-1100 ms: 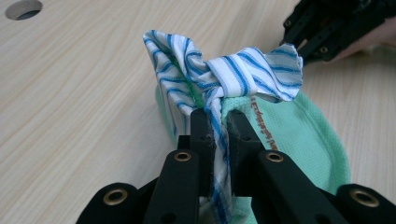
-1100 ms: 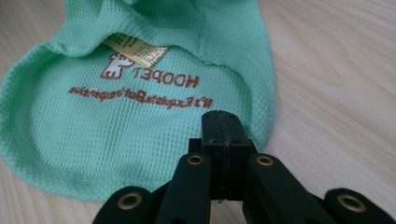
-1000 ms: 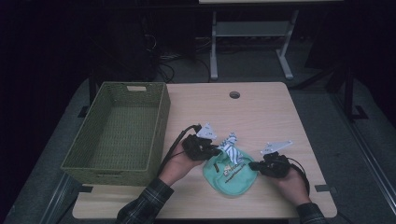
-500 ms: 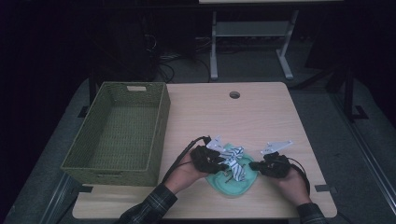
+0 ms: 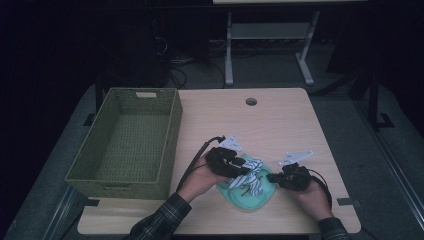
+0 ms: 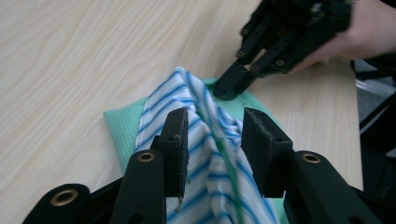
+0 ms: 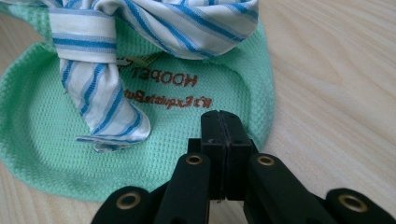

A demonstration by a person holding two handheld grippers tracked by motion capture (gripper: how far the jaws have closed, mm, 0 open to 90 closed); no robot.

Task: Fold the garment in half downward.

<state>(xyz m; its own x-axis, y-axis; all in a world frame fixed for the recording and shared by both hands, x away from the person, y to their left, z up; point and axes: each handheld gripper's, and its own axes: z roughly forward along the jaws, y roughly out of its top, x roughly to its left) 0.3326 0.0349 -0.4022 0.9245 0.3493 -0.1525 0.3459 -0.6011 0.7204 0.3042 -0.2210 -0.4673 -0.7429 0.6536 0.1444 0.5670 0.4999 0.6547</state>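
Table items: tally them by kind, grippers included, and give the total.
Wicker basket: 1
Green cloth: 1
Blue-and-white striped cloth: 1
Grippers: 2, the left gripper and the right gripper
Total: 5

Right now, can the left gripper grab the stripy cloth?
Probably yes. The left gripper has its fingers open on either side of the stripy cloth, with nothing between them. The right gripper, shut, presses on the green cloth farther off, out of the way.
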